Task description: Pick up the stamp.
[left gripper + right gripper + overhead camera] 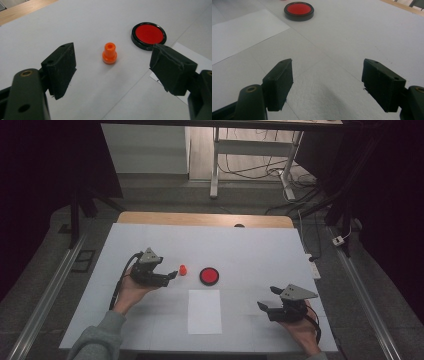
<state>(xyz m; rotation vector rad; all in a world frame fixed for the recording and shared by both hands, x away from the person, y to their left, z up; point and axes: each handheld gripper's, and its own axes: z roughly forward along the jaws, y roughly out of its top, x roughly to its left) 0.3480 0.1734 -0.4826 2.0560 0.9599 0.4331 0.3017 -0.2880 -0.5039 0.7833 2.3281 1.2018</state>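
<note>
Dark room, cables and desk legs on the floor at top of the high view. White counter (150, 240) takes the centre of frame, wood edge along its far side.

Paper sheet (205, 311) lies flat at lower centre, between the two hands. My read: it's laid out as the spot to press onto.

Left gripper (172, 274) sits left of centre, held low and roughly level. Fingers (61, 68) spread wide, nothing between them. Aimed right, toward the small parts, so it looks like an approach for a side grasp.

Right gripper (267, 300) sits lower right, well apart from everything. Fingers (279, 82) wide apart too, empty, bare counter between them. Looks parked.

Red ink pad (209, 276), round with a black rim, lies just right of centre, lid off. In the left gripper view it's upper right, beyond the right finger.

Orange stamp (109, 53), small knob-shaped piece, stands upright on the counter just left of the pad. In the high view it's (183, 269), just ahead of the left fingertips, not touching. In the left gripper view it's centred in the gap, slightly farther out than the tips. Lined up, needs a short push forward before closing.
</note>
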